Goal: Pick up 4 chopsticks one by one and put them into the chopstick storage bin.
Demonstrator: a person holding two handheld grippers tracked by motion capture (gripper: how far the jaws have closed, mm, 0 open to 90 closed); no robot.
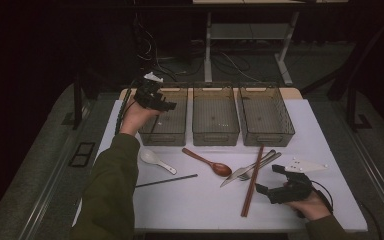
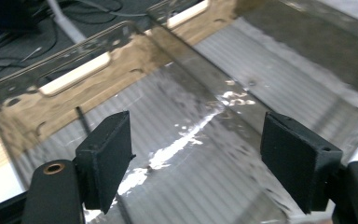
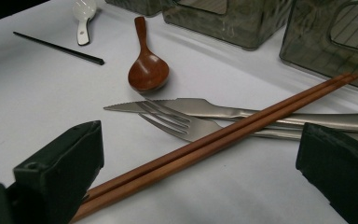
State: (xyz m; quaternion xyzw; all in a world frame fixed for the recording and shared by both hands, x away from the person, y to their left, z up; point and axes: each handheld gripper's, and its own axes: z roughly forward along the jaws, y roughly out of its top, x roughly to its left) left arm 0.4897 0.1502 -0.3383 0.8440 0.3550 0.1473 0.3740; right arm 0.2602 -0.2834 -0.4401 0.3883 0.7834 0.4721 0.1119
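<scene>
Left gripper (image 1: 166, 106): held up over the left bin (image 1: 169, 119); jaws spread wide with nothing between them. In the left gripper view (image 2: 196, 154) the bin's ribbed floor lies straight ahead of and below the jaws.
Right gripper (image 1: 270, 180): low over the table (image 1: 190, 200), jaws released and wide apart.
Chopsticks (image 3: 223, 140): brown pair lying flat on the table, passing between the right gripper's (image 3: 196, 172) jaws, closer to its left jaw; contact cannot be told. The far ends rest across the knife and fork.
Knife (image 3: 186, 106): just ahead of the right jaws, under the chopsticks.
Fork (image 3: 182, 123): beside the knife, tines toward the left jaw.
Wooden spoon (image 3: 148, 70): farther ahead, apart from the knife.
Black stick (image 3: 58, 48): far ahead and left.
White spoon (image 3: 82, 16): beyond the black stick.
</scene>
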